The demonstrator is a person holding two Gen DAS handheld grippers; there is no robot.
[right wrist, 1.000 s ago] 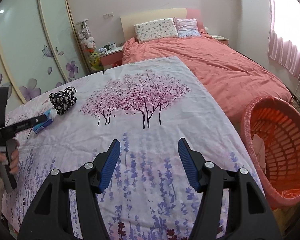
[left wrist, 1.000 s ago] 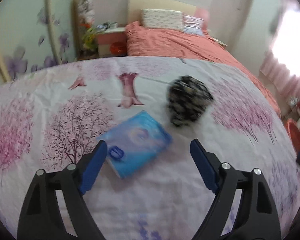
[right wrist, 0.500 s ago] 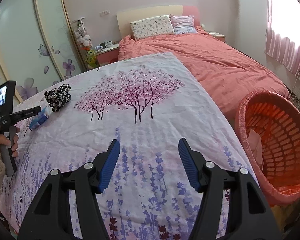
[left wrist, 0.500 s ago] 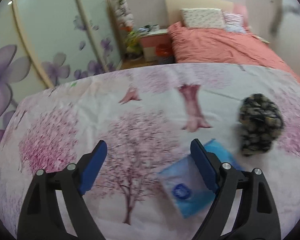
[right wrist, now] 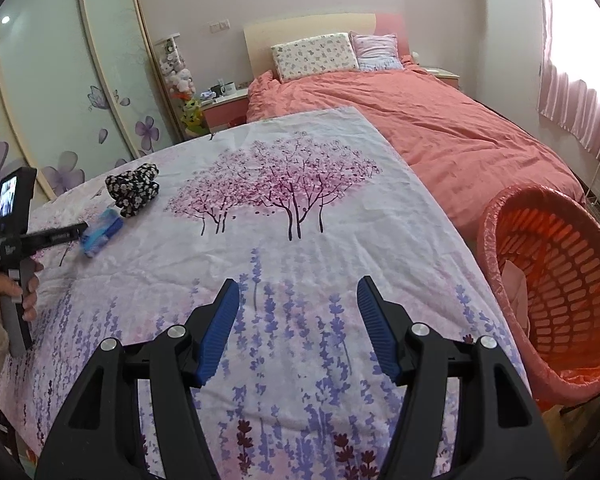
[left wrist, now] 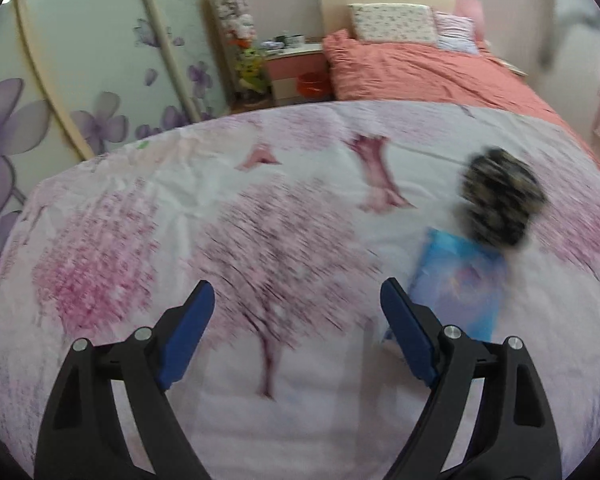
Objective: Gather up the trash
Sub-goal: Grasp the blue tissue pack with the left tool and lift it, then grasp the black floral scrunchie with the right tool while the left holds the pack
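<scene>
A long tabletop (right wrist: 308,248) draped in a cloth printed with pink trees and purple lavender fills the middle of both views, set against the foot of a coral bed (right wrist: 440,128) in the upper right, which leaves the trash spread within easy reach of both hands. At the right edge of the right wrist view an orange basket (right wrist: 500,264) lined with a red bag stands just beside the tabletop, low enough, I judge, for things to be dropped straight in; something pale already lies inside. The trash sits together in the left of that view: a black floral bundle (right wrist: 134,189) touching a blue tissue pack (right wrist: 100,232). The left tool (left wrist: 298,312) hangs above the cloth with its jaws spread wide and nothing between them, the pack (left wrist: 460,284) just past its right finger, so it is off line for a grab. The right tool (right wrist: 298,312) waits part open and empty over the lavender print, near the basket.
</scene>
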